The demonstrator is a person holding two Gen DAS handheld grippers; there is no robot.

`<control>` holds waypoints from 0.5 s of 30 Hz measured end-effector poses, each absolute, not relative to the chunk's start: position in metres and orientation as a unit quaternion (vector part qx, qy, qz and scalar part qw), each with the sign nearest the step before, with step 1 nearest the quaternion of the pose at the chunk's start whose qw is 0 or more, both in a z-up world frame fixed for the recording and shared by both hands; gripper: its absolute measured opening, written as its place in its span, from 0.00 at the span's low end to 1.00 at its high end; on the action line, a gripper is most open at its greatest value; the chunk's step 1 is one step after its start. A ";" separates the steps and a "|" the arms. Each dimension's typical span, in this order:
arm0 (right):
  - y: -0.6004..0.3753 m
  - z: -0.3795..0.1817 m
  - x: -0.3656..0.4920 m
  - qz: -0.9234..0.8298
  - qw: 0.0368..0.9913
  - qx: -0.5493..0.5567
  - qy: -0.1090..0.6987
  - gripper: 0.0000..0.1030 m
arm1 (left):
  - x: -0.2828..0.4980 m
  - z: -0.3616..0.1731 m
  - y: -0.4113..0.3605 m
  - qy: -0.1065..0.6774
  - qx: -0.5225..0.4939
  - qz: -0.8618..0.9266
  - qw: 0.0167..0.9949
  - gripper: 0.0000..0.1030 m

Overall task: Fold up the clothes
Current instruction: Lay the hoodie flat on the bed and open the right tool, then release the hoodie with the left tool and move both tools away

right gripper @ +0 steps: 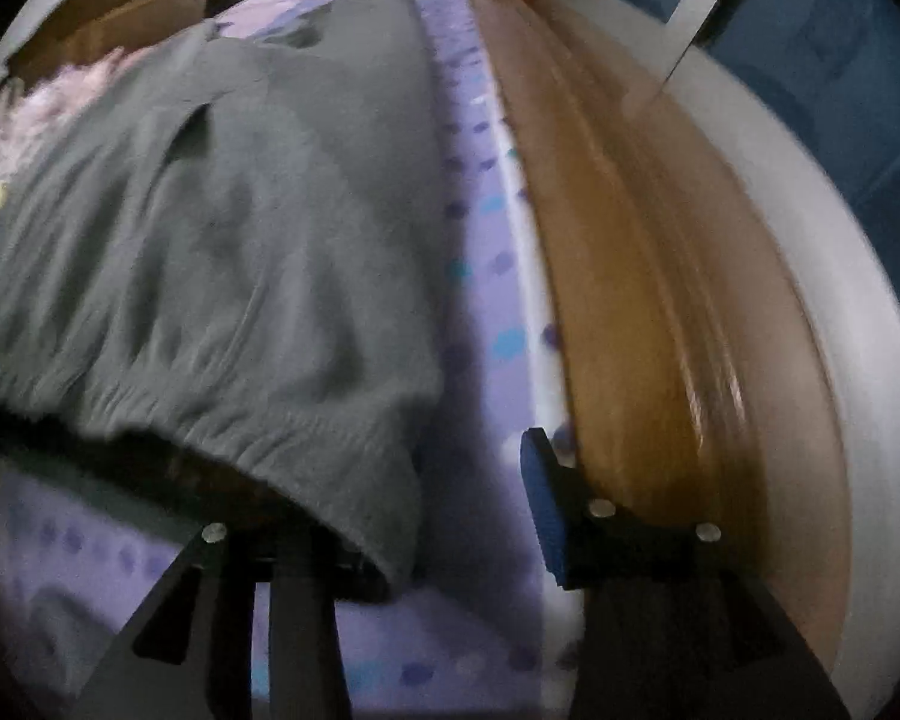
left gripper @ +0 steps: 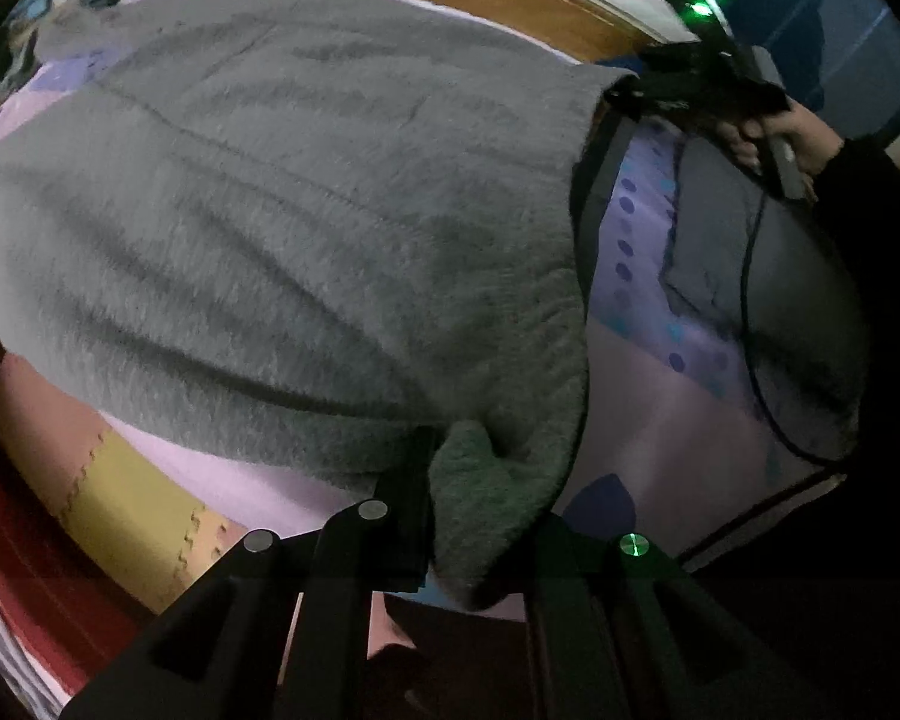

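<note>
Left wrist view: a soft, limp grey fleece garment [left gripper: 282, 228] is lying across the bed's [left gripper: 642, 420] purple sheet, the left gripper [left gripper: 480, 516] clamping its near corner while the right gripper [right gripper: 444, 516], jaws apart, is nudging the ribbed hem, the best handhold.

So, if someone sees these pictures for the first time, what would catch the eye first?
First, the big grey fuzzy sweater, spread over most of the bed and held up at two corners. The left gripper pinches its near corner, and the right gripper holds the far corner at upper right. Next, the purple dotted bedsheet beneath it and the wooden bed frame along the right side.
</note>
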State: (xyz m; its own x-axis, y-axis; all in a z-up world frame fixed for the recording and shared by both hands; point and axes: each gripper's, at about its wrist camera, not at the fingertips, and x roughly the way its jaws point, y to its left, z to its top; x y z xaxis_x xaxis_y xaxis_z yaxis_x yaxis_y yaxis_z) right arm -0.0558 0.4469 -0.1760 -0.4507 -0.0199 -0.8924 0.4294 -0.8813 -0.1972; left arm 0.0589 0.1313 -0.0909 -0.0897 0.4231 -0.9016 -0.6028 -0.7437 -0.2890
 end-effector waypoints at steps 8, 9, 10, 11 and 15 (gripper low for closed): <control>0.459 -0.166 -0.020 -0.791 0.188 0.555 0.175 0.67 | 0.047 -0.054 0.074 -0.034 -0.583 0.717 0.381 0.14; 0.458 -0.162 -0.017 -0.791 0.189 0.557 0.169 0.67 | 0.043 -0.056 0.068 -0.054 -0.586 0.711 0.385 0.19; 0.457 -0.158 -0.014 -0.791 0.190 0.559 0.163 0.67 | 0.039 -0.058 0.062 -0.074 -0.589 0.706 0.388 0.24; 0.455 -0.154 -0.011 -0.790 0.193 0.560 0.158 0.67 | 0.036 -0.061 0.055 -0.094 -0.591 0.700 0.390 0.25; 0.442 -0.131 0.007 -0.792 0.202 0.559 0.138 0.67 | 0.047 -0.077 0.099 -0.012 -0.603 0.658 0.450 0.93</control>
State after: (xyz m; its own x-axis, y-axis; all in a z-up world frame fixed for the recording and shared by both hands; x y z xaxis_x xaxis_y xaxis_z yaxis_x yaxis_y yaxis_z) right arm 0.0066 0.4424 -0.1311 -0.2940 -0.1652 -0.9414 0.4739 -0.8806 0.0065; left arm 0.0467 0.0986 -0.0769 0.1327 0.6081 -0.7827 -0.5781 -0.5940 -0.5595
